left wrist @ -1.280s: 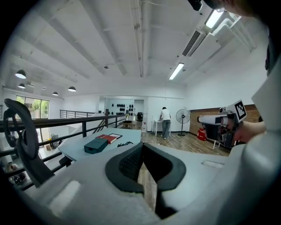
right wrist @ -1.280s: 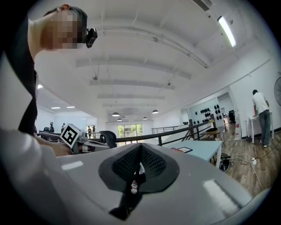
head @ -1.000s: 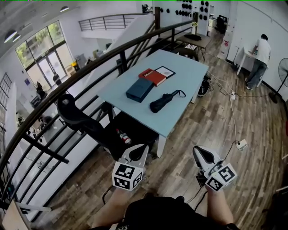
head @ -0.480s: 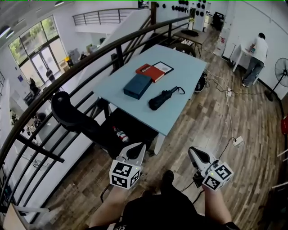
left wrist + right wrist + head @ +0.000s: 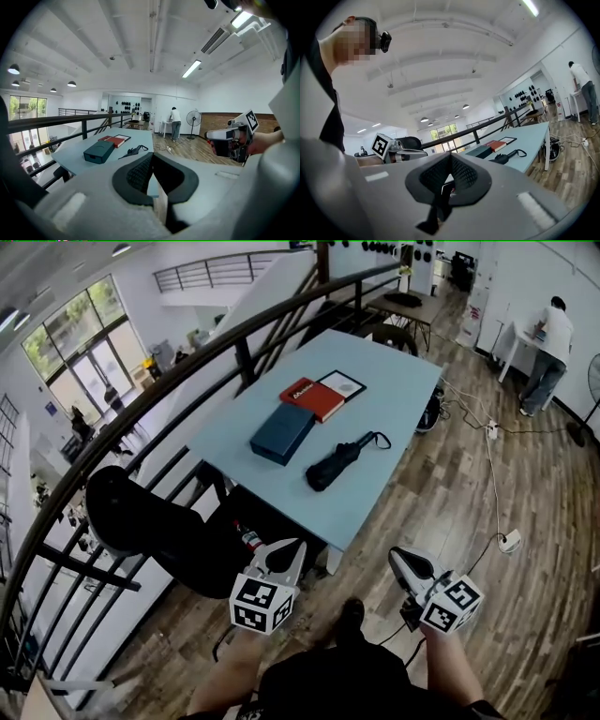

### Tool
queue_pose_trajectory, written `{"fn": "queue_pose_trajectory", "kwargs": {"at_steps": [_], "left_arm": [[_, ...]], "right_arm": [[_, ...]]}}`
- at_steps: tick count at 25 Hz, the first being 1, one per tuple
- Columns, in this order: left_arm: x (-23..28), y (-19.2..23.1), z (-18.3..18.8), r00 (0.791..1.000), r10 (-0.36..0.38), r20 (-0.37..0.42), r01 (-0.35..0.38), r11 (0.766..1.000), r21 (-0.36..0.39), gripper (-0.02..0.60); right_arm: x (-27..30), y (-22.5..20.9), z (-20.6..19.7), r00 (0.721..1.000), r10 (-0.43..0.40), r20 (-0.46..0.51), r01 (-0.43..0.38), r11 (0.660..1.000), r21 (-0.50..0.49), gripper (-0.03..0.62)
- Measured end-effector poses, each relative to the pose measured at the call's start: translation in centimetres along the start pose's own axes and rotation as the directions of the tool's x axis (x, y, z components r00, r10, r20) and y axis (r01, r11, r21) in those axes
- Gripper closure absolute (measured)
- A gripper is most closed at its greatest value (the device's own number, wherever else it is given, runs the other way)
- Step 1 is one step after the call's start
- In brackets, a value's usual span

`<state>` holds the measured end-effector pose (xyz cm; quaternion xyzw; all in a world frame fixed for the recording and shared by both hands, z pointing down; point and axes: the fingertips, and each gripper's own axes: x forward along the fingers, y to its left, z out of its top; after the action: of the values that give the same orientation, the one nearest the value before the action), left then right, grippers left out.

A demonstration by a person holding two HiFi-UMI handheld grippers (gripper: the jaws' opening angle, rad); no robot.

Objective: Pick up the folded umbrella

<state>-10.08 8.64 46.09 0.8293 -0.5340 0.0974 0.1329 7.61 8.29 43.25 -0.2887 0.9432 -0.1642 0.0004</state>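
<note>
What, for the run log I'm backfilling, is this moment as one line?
stage: pre-grasp | folded umbrella: lying on table, untouched | left hand-held gripper: shut, empty | right hand-held gripper: shut, empty

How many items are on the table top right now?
4: the folded black umbrella nearest the near edge; a dark teal box to its left; a red book beyond the box; a black-framed sheet beside the book. Nothing looks hidden on the table.
</note>
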Motion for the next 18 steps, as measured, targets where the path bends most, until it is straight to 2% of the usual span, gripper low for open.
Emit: {"fn": "queue_pose_trajectory", "kwargs": {"at_steps": [8, 14, 18], "left_arm": [[9.8, 2.0, 3.6, 1.0, 0.011, -0.03, -0.01, 1.0, 0.022, 0.575], [14.8, 3.0, 5.3, 0.998, 0.034, -0.046, -0.034, 0.999, 0.011, 0.575], [17.0, 3.4, 6.8, 0.999, 0.038, -0.027, -0.037, 0.999, 0.021, 0.575]], "right_arm": [[4.9, -10.8, 4.4, 1.0, 0.02, 0.019, -0.02, 0.999, 0.026, 0.592], [7.6, -14.9, 5.2, 0.996, 0.083, -0.017, -0.082, 0.996, 0.044, 0.592], [8.4, -17.2, 5.5, 0.996, 0.083, -0.04, -0.081, 0.995, 0.058, 0.592]]}}
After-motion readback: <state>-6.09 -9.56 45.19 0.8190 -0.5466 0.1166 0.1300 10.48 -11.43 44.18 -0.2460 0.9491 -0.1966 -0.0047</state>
